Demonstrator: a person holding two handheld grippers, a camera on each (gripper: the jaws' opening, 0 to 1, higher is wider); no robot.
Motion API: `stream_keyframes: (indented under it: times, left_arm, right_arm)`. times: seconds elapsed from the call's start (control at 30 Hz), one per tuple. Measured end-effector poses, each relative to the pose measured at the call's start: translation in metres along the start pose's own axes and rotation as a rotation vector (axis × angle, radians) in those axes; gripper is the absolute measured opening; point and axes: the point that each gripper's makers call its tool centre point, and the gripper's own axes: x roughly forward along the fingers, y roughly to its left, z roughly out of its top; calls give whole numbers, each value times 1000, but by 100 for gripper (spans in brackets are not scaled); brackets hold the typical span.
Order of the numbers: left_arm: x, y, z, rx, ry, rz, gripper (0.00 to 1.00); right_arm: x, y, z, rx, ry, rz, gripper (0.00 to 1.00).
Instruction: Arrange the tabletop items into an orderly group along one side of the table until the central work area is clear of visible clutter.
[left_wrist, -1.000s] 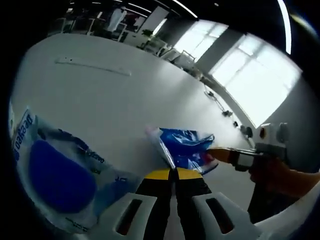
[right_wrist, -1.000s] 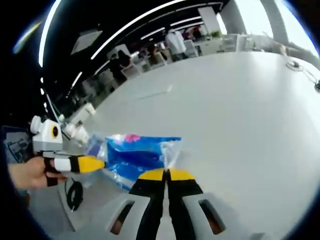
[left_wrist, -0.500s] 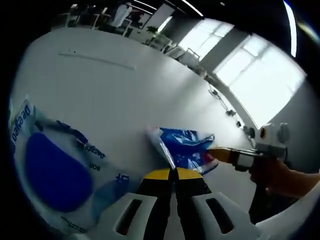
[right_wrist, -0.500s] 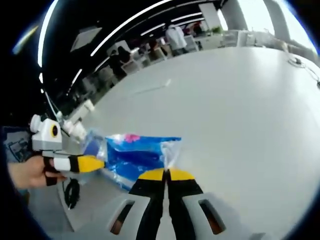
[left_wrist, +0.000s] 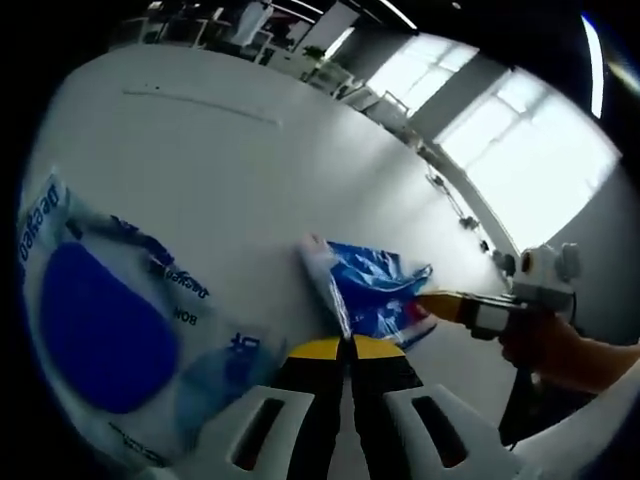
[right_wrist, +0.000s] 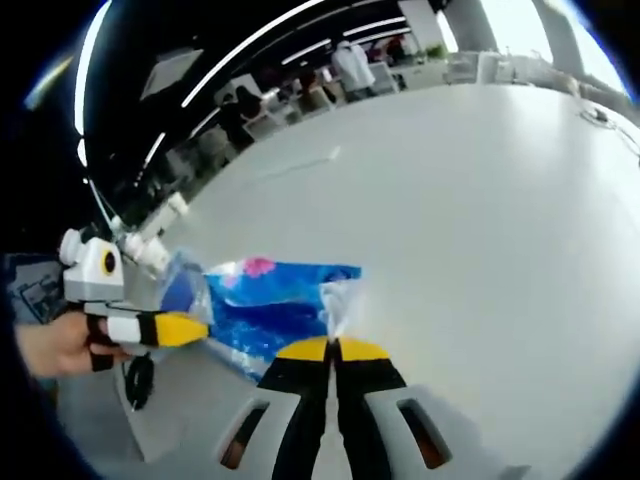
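Observation:
A small blue plastic packet (left_wrist: 372, 287) with a clear sealed edge is held between both grippers just above the white table (left_wrist: 230, 190). My left gripper (left_wrist: 348, 345) is shut on the packet's clear near corner. From the right, my right gripper (left_wrist: 425, 303) pinches the packet's far end, by a pink spot. In the right gripper view the same packet (right_wrist: 275, 303) runs leftward from my right gripper (right_wrist: 333, 347), which is shut on its clear edge, to the left gripper (right_wrist: 200, 328), held by a hand (right_wrist: 50, 345).
A large clear bag with a dark blue pad (left_wrist: 105, 325) lies on the table at the left. Far off, a thin white strip (left_wrist: 200, 103) lies on the tabletop (right_wrist: 480, 220). Cables (left_wrist: 450, 205) lie near the windows. People stand by desks (right_wrist: 350, 70) beyond.
Both grippers have kept their hold on the blue packet. Both views have tilted a little. The packet looks slightly more spread out in the right gripper view.

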Motion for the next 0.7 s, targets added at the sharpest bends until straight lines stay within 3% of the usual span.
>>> stream_keyframes:
  times: [0.3, 0.7]
  left_arm:
    - [3, 6, -9, 9, 21, 28, 0]
    - [3, 9, -11, 14, 16, 47, 0]
  right_arm:
    - [3, 2, -2, -70, 21, -10, 0]
    - [4, 0, -5, -68, 25, -13, 0]
